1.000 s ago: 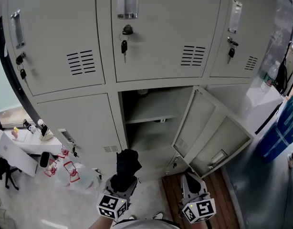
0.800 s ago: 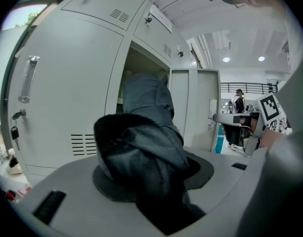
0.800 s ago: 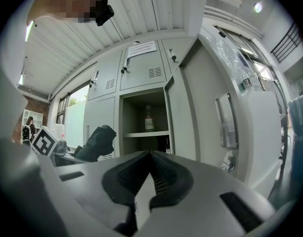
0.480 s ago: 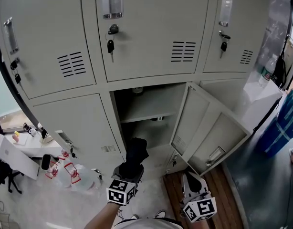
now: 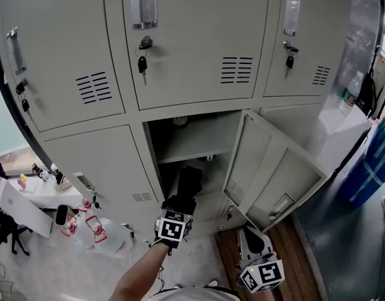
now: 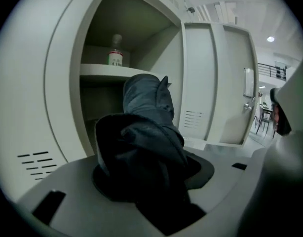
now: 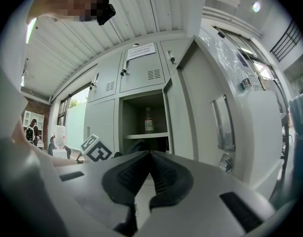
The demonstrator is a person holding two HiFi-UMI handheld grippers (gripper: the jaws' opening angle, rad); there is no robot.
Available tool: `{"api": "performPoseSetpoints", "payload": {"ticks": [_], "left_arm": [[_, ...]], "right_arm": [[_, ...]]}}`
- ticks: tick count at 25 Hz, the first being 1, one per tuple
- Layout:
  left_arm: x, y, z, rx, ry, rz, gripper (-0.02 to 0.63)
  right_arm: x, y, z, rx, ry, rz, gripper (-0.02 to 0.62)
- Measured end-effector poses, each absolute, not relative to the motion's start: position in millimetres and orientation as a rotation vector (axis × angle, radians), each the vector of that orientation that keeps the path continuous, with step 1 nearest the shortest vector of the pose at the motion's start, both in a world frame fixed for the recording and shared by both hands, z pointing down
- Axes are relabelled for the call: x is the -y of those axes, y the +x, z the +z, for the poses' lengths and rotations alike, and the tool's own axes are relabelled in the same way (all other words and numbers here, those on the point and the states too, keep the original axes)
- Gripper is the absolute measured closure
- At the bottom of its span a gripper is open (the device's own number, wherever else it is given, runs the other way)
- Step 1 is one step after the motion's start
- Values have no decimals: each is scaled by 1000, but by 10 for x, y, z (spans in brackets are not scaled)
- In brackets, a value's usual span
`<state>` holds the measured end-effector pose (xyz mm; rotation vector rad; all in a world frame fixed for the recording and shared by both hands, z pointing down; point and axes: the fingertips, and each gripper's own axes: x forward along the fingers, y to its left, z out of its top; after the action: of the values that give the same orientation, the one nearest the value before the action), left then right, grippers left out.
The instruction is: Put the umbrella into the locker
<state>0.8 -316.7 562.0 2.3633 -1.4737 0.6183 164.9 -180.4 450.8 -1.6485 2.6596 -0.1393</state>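
Umbrella (image 5: 188,184): folded, dark crinkled fabric in a stubby roll, pinched in my left gripper's (image 5: 179,207) jaws.
Axis: long axis points away from me, tip at the mouth of the open locker (image 5: 199,129), under its shelf (image 5: 194,153).
Locker: smooth pale metal; slotted door (image 5: 268,168) swung right.
Right gripper (image 5: 253,236): jaws pressed together, empty.
Change: the umbrella has moved forward to the opening; my right gripper has not moved.

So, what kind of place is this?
Probably a locker area in an office or workshop. A bank of grey metal lockers with keys left in them fills the view, and a desk stands at the left, with water bottles near it.
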Motion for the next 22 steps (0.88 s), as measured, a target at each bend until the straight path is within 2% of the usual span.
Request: {"api": "performPoseSetpoints", "payload": {"ticks": [6, 17, 22], "left_arm": [[3421, 53, 5785, 1451, 2334, 758, 376], [3993, 32, 5808, 1511, 2150, 780, 370], [4147, -16, 5928, 1528, 2081, 896, 367]], "right_arm": [[1777, 1729, 4512, -2651, -1652, -150, 579], [1780, 1827, 4534, -2651, -1642, -170, 580], [1772, 1928, 4544, -2655, -1647, -171, 579]]}}
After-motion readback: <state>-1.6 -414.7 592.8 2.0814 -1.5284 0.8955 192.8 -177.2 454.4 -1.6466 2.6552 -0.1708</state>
